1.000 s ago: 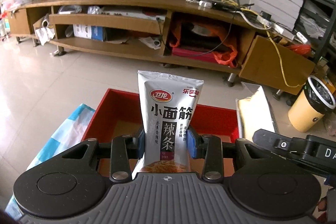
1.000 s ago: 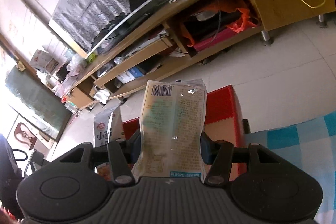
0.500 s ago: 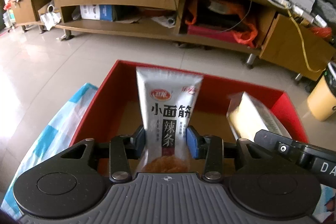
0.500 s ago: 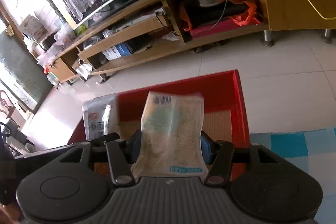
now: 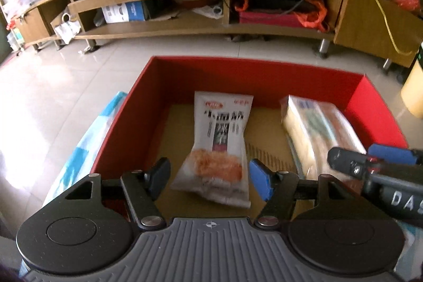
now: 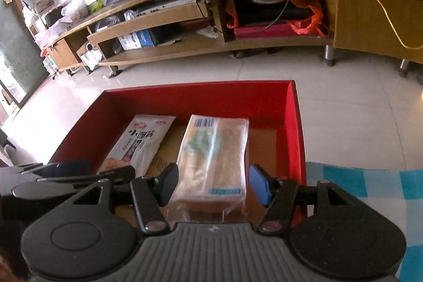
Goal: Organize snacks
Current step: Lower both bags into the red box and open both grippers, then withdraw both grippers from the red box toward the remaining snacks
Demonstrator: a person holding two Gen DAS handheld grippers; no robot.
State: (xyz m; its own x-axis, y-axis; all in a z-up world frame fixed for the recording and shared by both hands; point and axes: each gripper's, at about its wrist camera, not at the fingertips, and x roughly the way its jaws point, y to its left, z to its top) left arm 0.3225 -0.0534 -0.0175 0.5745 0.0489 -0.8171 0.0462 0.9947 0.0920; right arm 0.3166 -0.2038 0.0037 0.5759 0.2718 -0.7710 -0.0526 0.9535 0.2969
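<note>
The left gripper (image 5: 208, 177) hangs over a red box (image 5: 259, 70) that sits on a blue-and-white checked cloth (image 5: 79, 149); its jaws have just been opening and stand apart, with a white snack bag (image 5: 220, 139) lying between them on the box's brown bottom, clear of both pads (image 5: 260, 181); the bag lies label up, its top toward the far wall of the box. The right gripper (image 6: 212, 185) reaches over the near edge of the same box; its jaws have just been opening too, and a clear-wrapped packet (image 6: 214, 157) lies between them, a narrow gap showing at each pad (image 6: 169, 183), so it is not gripped; the packet lies barcode up, just right of the snack bag (image 6: 140, 142), the two side by side and close at their near ends. Beyond the box are a tiled floor (image 6: 343, 86) and a long wooden TV stand (image 6: 264, 44) with cluttered shelves.
</note>
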